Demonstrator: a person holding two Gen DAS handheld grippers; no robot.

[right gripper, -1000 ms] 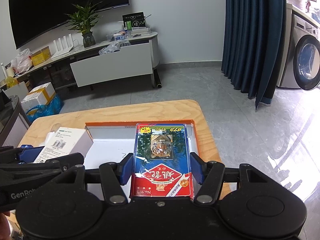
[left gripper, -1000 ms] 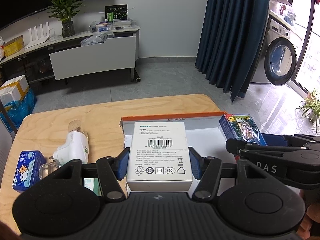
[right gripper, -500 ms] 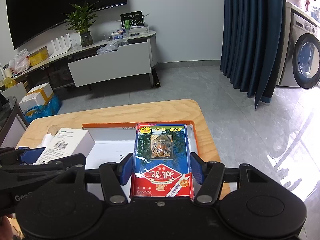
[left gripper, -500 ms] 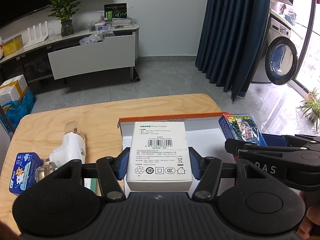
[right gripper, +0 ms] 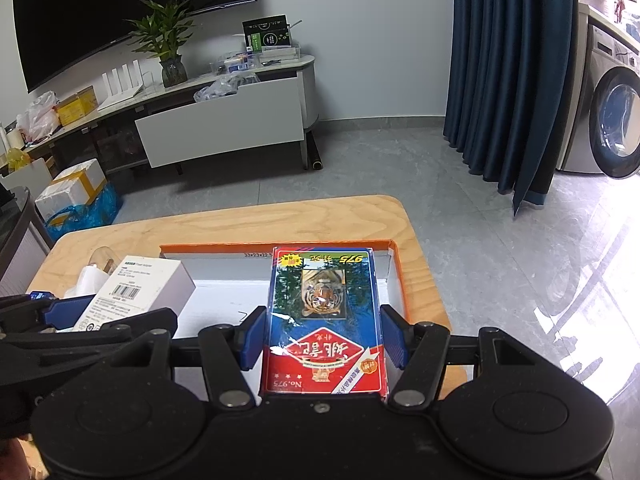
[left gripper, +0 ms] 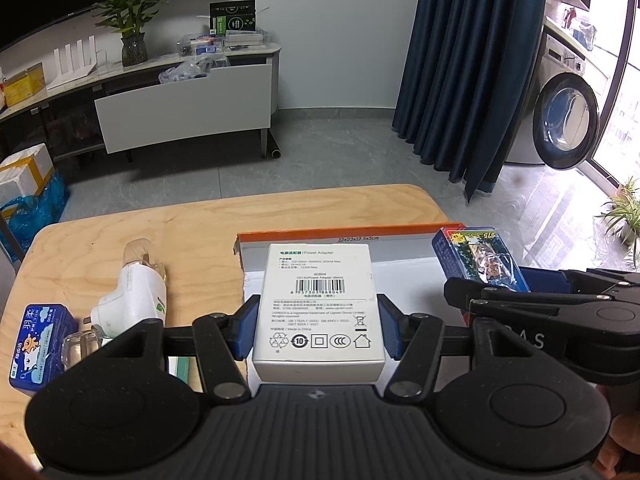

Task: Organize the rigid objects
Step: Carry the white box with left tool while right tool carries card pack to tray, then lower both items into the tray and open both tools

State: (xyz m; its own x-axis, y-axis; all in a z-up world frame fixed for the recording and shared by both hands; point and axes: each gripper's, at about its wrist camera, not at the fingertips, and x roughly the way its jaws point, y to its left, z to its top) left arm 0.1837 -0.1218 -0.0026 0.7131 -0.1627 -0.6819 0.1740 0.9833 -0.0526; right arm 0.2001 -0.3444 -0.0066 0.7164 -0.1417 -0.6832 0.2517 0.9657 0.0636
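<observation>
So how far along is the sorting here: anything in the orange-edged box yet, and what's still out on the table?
Done: nothing visibly rests in the orange-edged box yet.
In hand: the left gripper clamps the white adapter box, the right gripper clamps the card pack; both are held above the box.
Left: the white plug-in device, blue tissue pack and a small clear item lie on the wooden table.

A home living room. A big wall TV [right gripper: 120, 12] hangs over a low media console [right gripper: 224, 120] that carries a potted plant [right gripper: 168, 48] and clutter. Dark blue curtains [right gripper: 508, 80] hang beside a washing machine [right gripper: 612, 116] by a bright window. The floor [right gripper: 400, 168] is grey tile, with a wooden table [right gripper: 224, 228] up front.
</observation>
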